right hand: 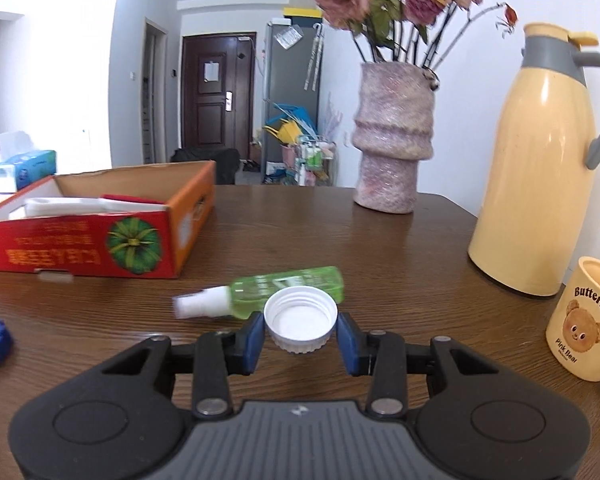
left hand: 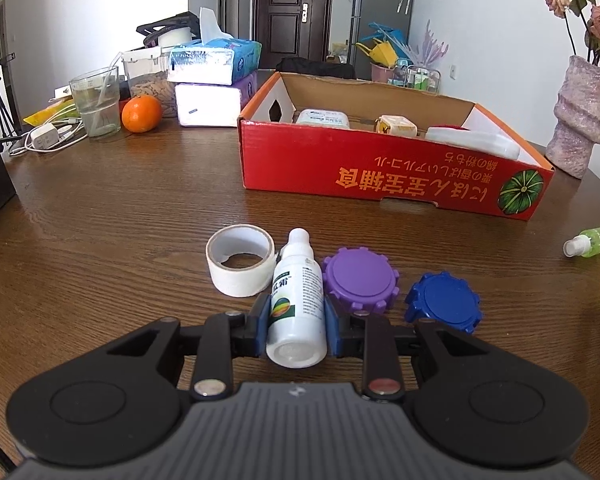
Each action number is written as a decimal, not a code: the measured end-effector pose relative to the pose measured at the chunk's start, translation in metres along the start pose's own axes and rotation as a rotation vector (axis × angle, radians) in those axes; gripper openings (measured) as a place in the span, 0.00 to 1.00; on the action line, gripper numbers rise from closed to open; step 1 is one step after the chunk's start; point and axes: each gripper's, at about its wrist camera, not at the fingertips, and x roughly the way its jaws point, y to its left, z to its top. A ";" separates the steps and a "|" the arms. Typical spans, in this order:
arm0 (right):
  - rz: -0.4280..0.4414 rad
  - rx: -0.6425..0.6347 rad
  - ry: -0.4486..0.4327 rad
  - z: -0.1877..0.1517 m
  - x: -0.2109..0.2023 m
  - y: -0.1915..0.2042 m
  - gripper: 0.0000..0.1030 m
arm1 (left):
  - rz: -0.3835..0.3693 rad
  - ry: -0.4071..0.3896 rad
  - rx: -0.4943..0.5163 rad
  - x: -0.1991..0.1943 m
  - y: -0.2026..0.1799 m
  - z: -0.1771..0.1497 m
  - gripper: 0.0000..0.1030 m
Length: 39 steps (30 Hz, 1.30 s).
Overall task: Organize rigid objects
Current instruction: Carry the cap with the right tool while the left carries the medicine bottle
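Between our left gripper's (left hand: 296, 322) blue pads sits a small white bottle (left hand: 298, 304). The pads press on both of its sides, so we are pinching it. Its flat bottom points back at us and its cap points away, toward the red box (left hand: 380, 164). So the long way of the bottle runs straight at the box.

Right beside the bottle lie a roll of white tape (left hand: 240, 266) on one side and a purple lid (left hand: 360, 278) on the other. A blue lid (left hand: 444, 302) lies just past the purple one.

Our right gripper (right hand: 300, 338) pinches a round white cap (right hand: 300, 318). Its pads touch both sides of the cap, and its open side faces up. Just behind the cap a green spray bottle (right hand: 284, 290) lies on its side on the table (right hand: 380, 240).

Farther off stands the red box, open on top, with a few white things already inside. It lies ahead of the left gripper, and ahead and off to the left of the right one. We think both things go into it next, and the left hand looks nearer.
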 end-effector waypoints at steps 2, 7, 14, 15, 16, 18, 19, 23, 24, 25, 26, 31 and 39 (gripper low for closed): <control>0.009 -0.004 -0.004 -0.001 -0.005 0.008 0.37 | -0.003 -0.009 -0.002 -0.003 0.000 0.000 0.27; 0.040 -0.008 -0.020 -0.004 -0.017 0.027 0.37 | -0.015 -0.035 -0.001 -0.010 0.000 0.001 0.27; 0.077 -0.018 -0.034 -0.007 -0.031 0.055 0.37 | -0.031 -0.066 -0.011 -0.019 0.000 0.002 0.27; 0.083 -0.017 -0.038 -0.007 -0.033 0.059 0.37 | -0.032 -0.066 -0.012 -0.020 0.000 0.002 0.27; 0.089 -0.016 -0.042 -0.007 -0.035 0.062 0.37 | -0.036 -0.066 -0.015 -0.020 0.000 0.003 0.27; 0.102 -0.018 -0.047 -0.007 -0.038 0.070 0.37 | -0.045 -0.075 -0.017 -0.023 0.001 0.004 0.27; 0.107 -0.020 -0.049 -0.007 -0.039 0.074 0.37 | -0.049 -0.081 -0.017 -0.025 0.001 0.004 0.27; 0.130 -0.021 -0.062 -0.004 -0.046 0.089 0.37 | -0.063 -0.098 -0.012 -0.032 -0.001 0.007 0.27; 0.136 -0.021 -0.067 -0.003 -0.048 0.093 0.37 | -0.069 -0.100 -0.012 -0.034 -0.001 0.009 0.27; 0.143 -0.020 -0.072 -0.002 -0.050 0.097 0.37 | -0.074 -0.102 -0.009 -0.035 -0.002 0.010 0.27; 0.150 -0.020 -0.077 0.000 -0.052 0.101 0.37 | -0.076 -0.106 -0.005 -0.037 -0.002 0.011 0.27; 0.170 -0.027 -0.093 0.008 -0.056 0.117 0.37 | -0.088 -0.123 0.000 -0.043 -0.002 0.018 0.27; 0.195 -0.033 -0.126 0.025 -0.059 0.137 0.37 | -0.084 -0.158 0.004 -0.050 -0.003 0.039 0.27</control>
